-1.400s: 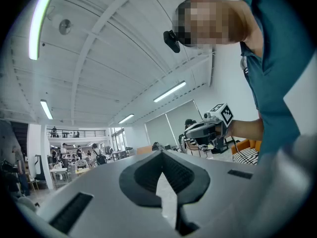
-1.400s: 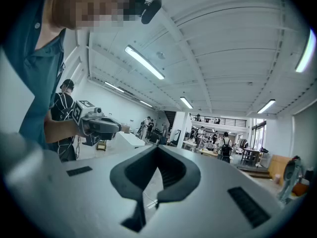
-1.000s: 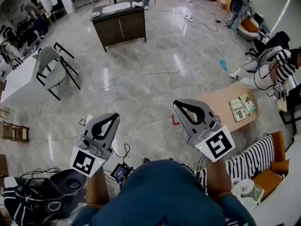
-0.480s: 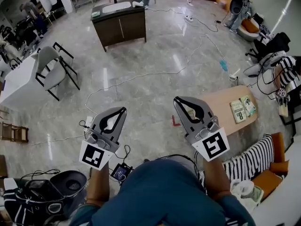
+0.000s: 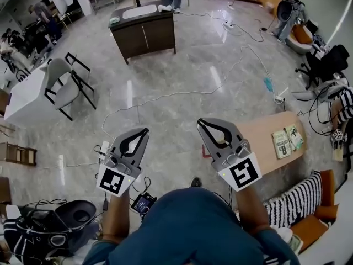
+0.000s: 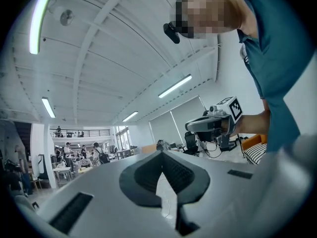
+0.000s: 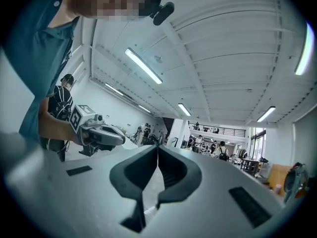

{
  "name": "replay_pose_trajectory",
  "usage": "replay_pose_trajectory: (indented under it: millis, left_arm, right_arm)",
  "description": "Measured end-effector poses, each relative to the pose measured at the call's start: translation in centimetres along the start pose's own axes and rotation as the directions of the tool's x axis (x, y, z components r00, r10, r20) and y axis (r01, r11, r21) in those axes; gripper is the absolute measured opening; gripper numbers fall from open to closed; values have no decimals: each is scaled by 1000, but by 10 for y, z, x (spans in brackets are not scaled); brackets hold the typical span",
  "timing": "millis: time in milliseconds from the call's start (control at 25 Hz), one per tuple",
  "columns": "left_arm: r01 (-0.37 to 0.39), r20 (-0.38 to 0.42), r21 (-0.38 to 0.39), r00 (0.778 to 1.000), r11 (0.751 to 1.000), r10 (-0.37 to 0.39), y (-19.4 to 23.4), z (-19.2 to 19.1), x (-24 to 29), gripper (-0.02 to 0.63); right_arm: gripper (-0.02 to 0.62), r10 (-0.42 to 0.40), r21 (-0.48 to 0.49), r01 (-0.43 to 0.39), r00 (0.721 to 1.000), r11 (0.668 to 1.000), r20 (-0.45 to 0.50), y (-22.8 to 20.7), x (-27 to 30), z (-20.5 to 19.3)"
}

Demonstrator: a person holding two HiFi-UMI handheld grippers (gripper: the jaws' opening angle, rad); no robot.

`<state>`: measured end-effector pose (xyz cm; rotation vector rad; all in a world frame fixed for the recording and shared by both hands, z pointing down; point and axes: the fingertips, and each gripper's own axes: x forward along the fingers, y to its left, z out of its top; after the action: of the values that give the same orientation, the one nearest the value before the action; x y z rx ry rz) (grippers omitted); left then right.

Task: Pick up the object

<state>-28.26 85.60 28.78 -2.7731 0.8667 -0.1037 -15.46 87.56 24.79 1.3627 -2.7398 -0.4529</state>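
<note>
Behind the closed right tongs (image 5: 202, 123), the wooden table (image 5: 260, 136) is partly hidden

You are looking down at a dark cabinet (image 5: 144, 35) standing on the glossy floor (image 5: 182, 65), a grey chair (image 5: 63, 90) sitting left of it, and a white cable (image 5: 165, 95) trailing nearby.
</note>
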Motion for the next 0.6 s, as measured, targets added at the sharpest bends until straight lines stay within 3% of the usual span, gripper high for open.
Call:
replay_pose_trajectory:
  millis: [280,600]
  left_arm:
    - [-56,-14,16,998,998,57,-2,1,56,3]
    - [-33,-29,28,999,999,34,0,0,105,3]
  right_arm:
    - [15,64,-2,-64,998,998,5,-56,-6,-22]
    - [15,41,40,-42,999,998,19,-101,-6,-39]
